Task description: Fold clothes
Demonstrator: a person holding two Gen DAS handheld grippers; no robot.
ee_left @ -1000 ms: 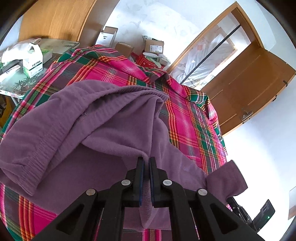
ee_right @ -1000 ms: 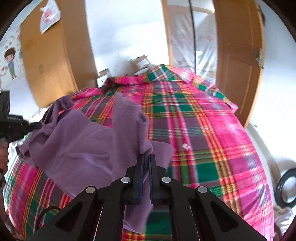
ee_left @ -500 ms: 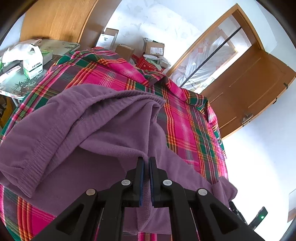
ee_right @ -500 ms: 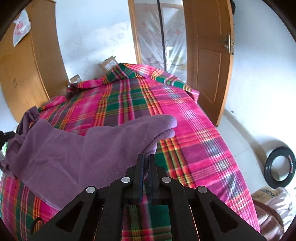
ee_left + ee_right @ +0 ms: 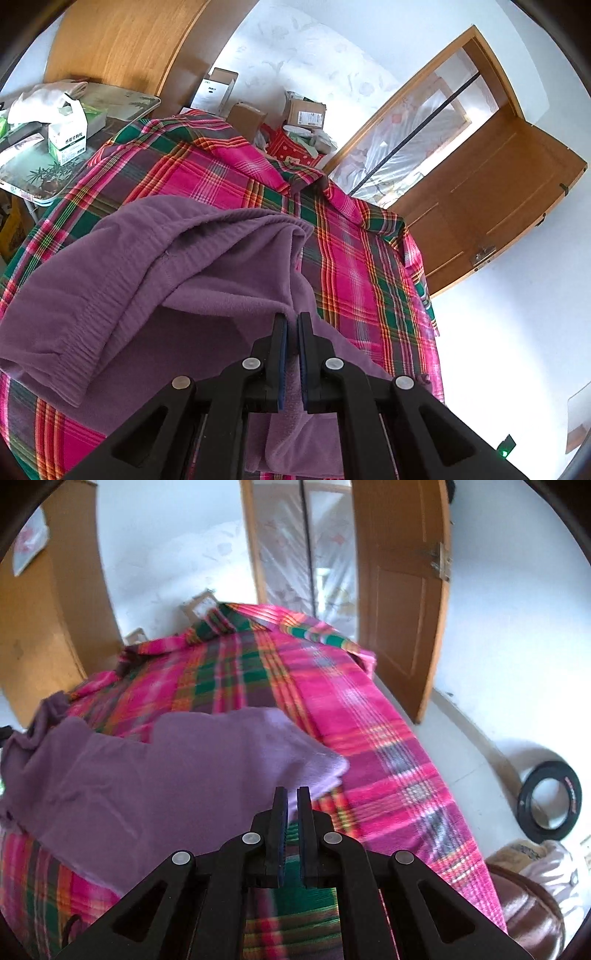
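The left gripper point(image 5: 291, 321) pinches the purple garment point(image 5: 155, 280) over the plaid blanket point(image 5: 354, 266) — the right gripper point(image 5: 291, 795) fingers sit nearly together, gripping nothing visible.

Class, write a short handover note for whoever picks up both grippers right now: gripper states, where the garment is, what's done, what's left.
Left gripper: shut on the purple garment, fabric pinched between its fingers.
Right gripper: nearly closed, nothing visibly between its fingers; the garment's edge lies just ahead.
Garment: bunched and partly doubled over on the plaid bedspread, elastic waistband toward the left.
Done: garment spread across the bed.
Left: flatten it, fold neatly.
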